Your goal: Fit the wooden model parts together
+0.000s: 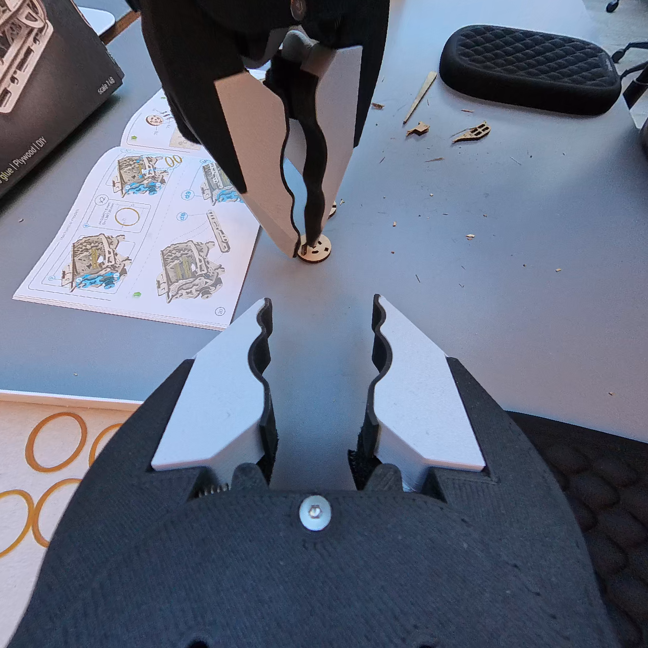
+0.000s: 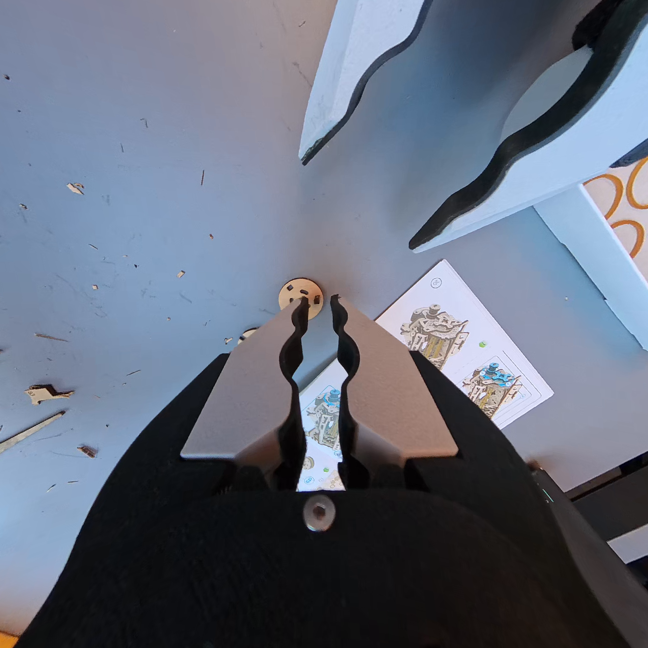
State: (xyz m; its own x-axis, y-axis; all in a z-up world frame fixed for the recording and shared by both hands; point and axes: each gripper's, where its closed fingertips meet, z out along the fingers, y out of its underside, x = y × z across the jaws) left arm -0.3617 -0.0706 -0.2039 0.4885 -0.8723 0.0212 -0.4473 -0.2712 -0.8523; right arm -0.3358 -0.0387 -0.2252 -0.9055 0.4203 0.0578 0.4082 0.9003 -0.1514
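Note:
A small round wooden disc (image 1: 317,249) with several slots lies flat on the grey table (image 1: 456,298). My right gripper (image 1: 304,247) comes down from above, its jaws a narrow gap apart, holding nothing. In the right wrist view, one of its fingertips (image 2: 302,304) rests on the disc (image 2: 298,289) and the other sits beside the disc over bare table. A second wooden disc (image 2: 249,332) lies just behind, mostly hidden by the finger; it also shows in the left wrist view (image 1: 332,210). My left gripper (image 1: 322,301) is open and empty, hovering a short way in front of the disc; it also shows in the right wrist view (image 2: 357,203).
An open instruction booklet (image 1: 140,238) lies left of the disc, and a black kit box (image 1: 42,87) stands at the far left. A black quilted pad (image 1: 529,66) sits at the back right. Wood scraps (image 1: 470,131) and splinters are scattered to the right. The table's near edge (image 1: 70,396) is close. The gap from one gripper's tips to the other's is roughly 5 centimetres.

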